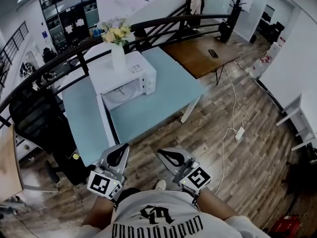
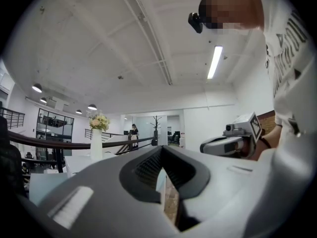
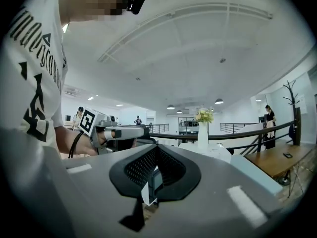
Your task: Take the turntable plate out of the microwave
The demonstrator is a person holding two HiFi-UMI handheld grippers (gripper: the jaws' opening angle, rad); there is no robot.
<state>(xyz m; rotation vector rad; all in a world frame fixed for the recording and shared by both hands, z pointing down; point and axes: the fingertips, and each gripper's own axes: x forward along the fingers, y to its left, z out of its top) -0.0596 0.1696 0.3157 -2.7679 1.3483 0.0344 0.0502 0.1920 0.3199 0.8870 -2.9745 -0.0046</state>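
My left gripper and right gripper are grey with black insides, and each shows black-and-white squares at the rear. The microwave is white and the table is pale blue. The vase is white, its flowers yellow and cream. The floor is brown wood planks, the far table warm brown, the chair black, the cable white, my shirt white with black lettering
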